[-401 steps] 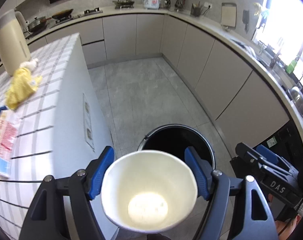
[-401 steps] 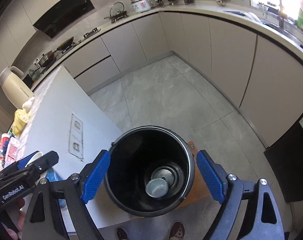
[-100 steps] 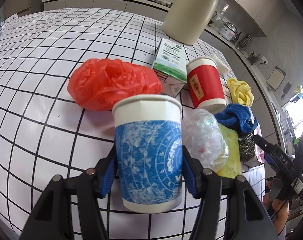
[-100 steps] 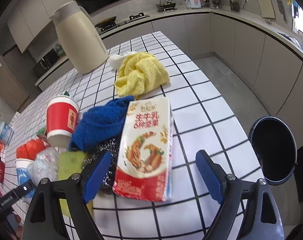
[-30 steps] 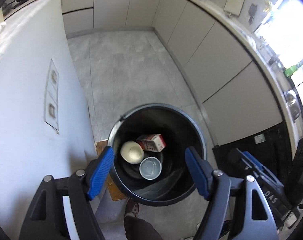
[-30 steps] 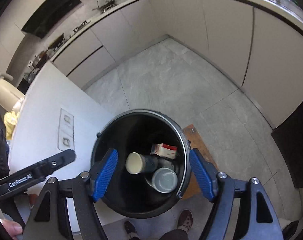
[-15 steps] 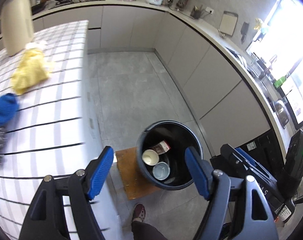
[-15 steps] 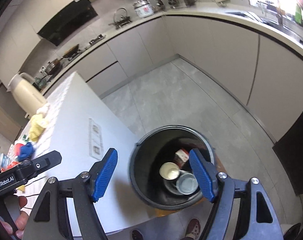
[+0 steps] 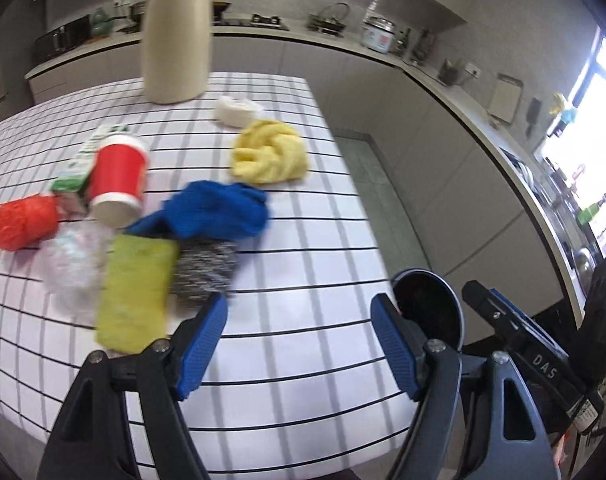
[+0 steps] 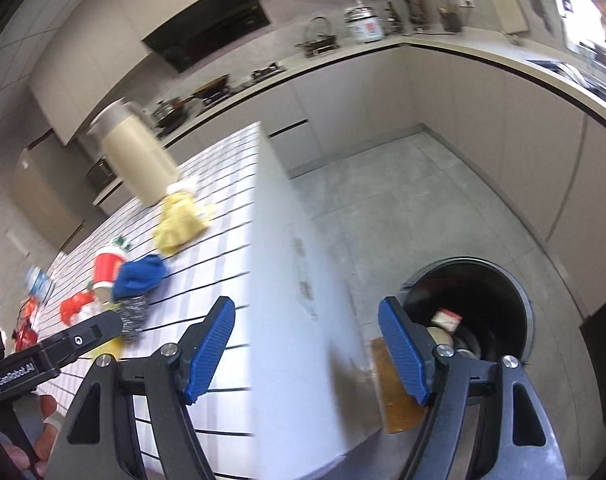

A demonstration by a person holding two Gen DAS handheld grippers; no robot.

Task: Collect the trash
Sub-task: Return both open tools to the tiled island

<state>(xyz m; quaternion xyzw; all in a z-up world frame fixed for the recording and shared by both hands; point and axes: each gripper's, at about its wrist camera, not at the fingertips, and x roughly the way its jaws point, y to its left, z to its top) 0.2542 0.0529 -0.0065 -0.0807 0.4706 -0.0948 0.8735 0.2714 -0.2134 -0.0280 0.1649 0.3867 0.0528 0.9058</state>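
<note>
1. The left hand-held gripper (image 9: 297, 346) hangs over the near right part of the tiled bench (image 9: 295, 248), its jaws wide with nothing between them.
2. The right hand-held gripper (image 10: 306, 354) is also wide and empty, straddling the bench's right edge, with the white side panel (image 10: 299, 300) and the grey floor (image 10: 403, 208) showing between its jaws.
3. The bench's right strip and near right corner are bare tile, giving open room between the clutter and the edge.
4. The trash bin (image 10: 469, 312) stands on the floor just beside the bench's side; a brown mat (image 10: 395, 392) lies against its near side.
5. Inside the bin a red-and-white carton (image 10: 446, 318) and a pale cup (image 10: 439, 332) show; the rest is dark or hidden behind the gripper.
6. Remaining on the bench, clustered left of centre: a red paper cup (image 9: 119, 176) upright, a green-and-white carton (image 9: 77, 172) touching it, a red plastic bag (image 9: 23, 222), and crumpled clear plastic (image 9: 73, 264).
7. Next to those lie a yellow-green sponge (image 9: 137, 288), a steel scourer (image 9: 205, 272), a blue cloth (image 9: 219, 212), a yellow cloth (image 9: 271, 152) and a white wad (image 9: 237, 111).
8. A cream thermos jug (image 9: 177, 36) stands at the far side.
</note>
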